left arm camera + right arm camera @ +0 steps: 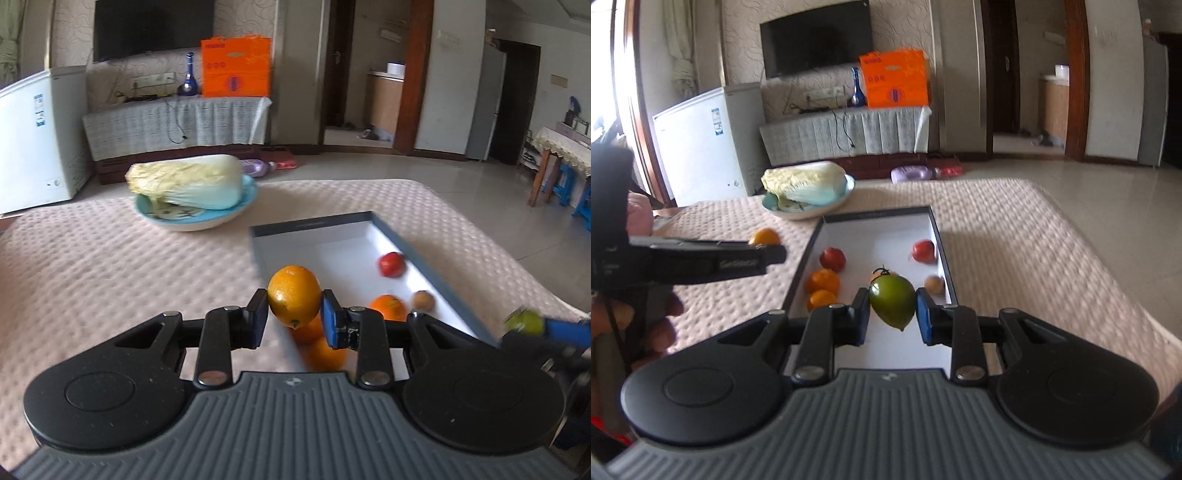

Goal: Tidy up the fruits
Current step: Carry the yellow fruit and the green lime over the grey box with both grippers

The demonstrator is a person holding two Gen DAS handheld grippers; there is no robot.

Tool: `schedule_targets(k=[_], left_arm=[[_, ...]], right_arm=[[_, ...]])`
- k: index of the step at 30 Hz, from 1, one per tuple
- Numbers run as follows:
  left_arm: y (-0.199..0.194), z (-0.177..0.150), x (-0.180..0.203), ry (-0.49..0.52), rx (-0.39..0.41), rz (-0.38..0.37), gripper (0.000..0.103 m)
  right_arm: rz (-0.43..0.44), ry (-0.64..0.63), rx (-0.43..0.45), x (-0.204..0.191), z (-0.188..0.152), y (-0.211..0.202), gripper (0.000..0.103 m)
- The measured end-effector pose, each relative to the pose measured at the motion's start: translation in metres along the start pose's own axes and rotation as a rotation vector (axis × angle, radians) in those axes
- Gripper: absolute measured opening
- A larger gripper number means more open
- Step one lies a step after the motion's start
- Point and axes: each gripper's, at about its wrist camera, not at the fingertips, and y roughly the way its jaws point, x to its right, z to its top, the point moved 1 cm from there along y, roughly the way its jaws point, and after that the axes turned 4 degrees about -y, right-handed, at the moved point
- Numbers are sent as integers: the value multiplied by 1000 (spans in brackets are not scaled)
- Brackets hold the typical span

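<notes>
An orange (294, 296) is clamped between the two blue pads of the left hand-held gripper (294, 319), raised above the near left edge of a shallow box (424, 258) with grey walls and a white floor. The box rests on a table (110, 266) covered with a pale dimpled cloth. A green lemon-shaped fruit (892, 302), with a dark stem at its top, is held between the pads of the right hand-held gripper (892, 315), above the near end of the same box (877, 216). In the right wrist view, two oranges (822, 281) are seen lying along the left wall of the box, with a red fruit (832, 259) just beyond them; a second red fruit (923, 251) and a small brown fruit (934, 284) lie close to the right wall. A further orange fruit is partly hidden behind the green one. In the left wrist view, a red fruit (391, 264), a small brown fruit (423, 300) and an orange (388, 307) are visible inside the box, and two more oranges are blurred beneath the held one. Beyond the box, a napa cabbage (186, 182) is laid across a light blue dish (195, 221) on the table. A white freezer (37, 136), a wall-mounted television (153, 27) and an orange carton (236, 66) are seen in the room behind.
</notes>
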Motion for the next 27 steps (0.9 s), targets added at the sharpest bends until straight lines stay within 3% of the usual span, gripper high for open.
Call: schedule_targets(k=[8,16,27], left_arm=[[24,-19,29,47,-50,-62,36],[29,-17,42,40,-34,-117,36],[41,-9,43,11,-33,-123,36]], right_arm=[[-10,-31,-61,-1,-6,23,30],[-42,-19,-101,11,-14,25,30],[-39,-44,-126,5,-18,28,30]])
